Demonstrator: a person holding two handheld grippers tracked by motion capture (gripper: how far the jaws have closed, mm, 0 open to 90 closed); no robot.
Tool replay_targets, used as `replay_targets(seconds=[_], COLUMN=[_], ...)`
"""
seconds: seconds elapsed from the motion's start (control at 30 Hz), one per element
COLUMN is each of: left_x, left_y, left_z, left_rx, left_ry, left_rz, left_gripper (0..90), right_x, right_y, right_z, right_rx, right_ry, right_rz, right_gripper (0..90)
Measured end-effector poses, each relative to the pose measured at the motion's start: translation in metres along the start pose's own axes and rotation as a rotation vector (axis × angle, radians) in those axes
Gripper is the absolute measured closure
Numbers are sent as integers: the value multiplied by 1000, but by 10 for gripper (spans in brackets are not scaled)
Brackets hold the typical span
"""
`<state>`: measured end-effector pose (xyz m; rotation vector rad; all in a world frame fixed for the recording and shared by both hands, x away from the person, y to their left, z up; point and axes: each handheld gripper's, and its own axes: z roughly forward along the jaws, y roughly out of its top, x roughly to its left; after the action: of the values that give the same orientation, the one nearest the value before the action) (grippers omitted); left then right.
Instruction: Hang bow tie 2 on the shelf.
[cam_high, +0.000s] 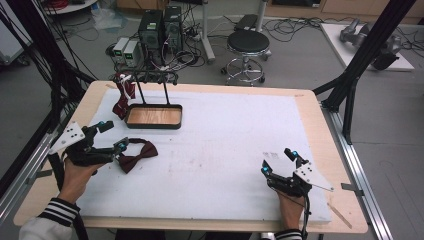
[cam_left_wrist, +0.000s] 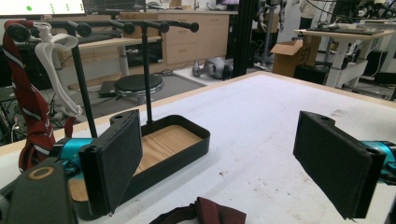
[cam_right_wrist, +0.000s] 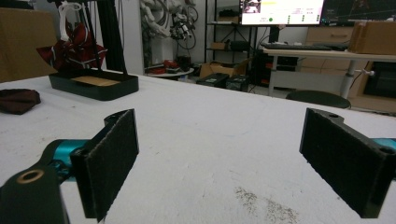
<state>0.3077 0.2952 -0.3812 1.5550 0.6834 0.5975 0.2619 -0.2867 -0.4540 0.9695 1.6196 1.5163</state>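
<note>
A dark red bow tie (cam_high: 136, 155) lies flat on the white mat (cam_high: 215, 150), left of centre. My left gripper (cam_high: 114, 135) is open just to its left, one jaw close to the bow tie's near wing. In the left gripper view the bow tie (cam_left_wrist: 205, 214) sits low between the wide-apart jaws of my left gripper (cam_left_wrist: 219, 140), which hold nothing. My right gripper (cam_high: 277, 161) rests open on the mat at the front right with nothing between its jaws. The right gripper view shows that gripper (cam_right_wrist: 219, 135) open, with the bow tie (cam_right_wrist: 17, 100) far off at the left.
A black tray with a wooden floor (cam_high: 153, 116) stands at the back left and carries a black rack (cam_high: 155, 77). A dark red striped tie (cam_high: 122, 97) and a white hanger (cam_left_wrist: 56, 56) hang from the rack. A stool (cam_high: 247, 47) stands beyond the table.
</note>
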Motion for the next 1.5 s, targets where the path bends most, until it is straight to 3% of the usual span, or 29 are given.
replay_targets(seconds=[0.2,0.43,0.6,0.87,1.03,1.27,1.37,1.5], left_x=[1,-3,-4,-5,-3,-2,1,3], left_y=[2,10,20,28,28,23,19,13], left_z=[0,0,4,9,18,32,39,46], left_rx=[8,84,202,358,471,586,659,722], left_ry=[-2,-10,-5,-47,-64,-118,-142,-156], left_rz=[3,35,66,132,142,148,143,130], left_gripper=[162,162,162,159,158,160,162,169], right_x=[0,0,0,-1,-1,-1,-1,-1], right_y=[0,0,0,0,0,0,0,0], right_z=[0,0,0,0,0,0,-1,0], right_rx=[0,-1,-2,-6,-5,-9,-8,-11], right_ry=[0,2,3,4,4,5,5,4], right_rz=[1,6,7,6,6,10,13,11], right_gripper=[109,109,109,109,109,109,109,109])
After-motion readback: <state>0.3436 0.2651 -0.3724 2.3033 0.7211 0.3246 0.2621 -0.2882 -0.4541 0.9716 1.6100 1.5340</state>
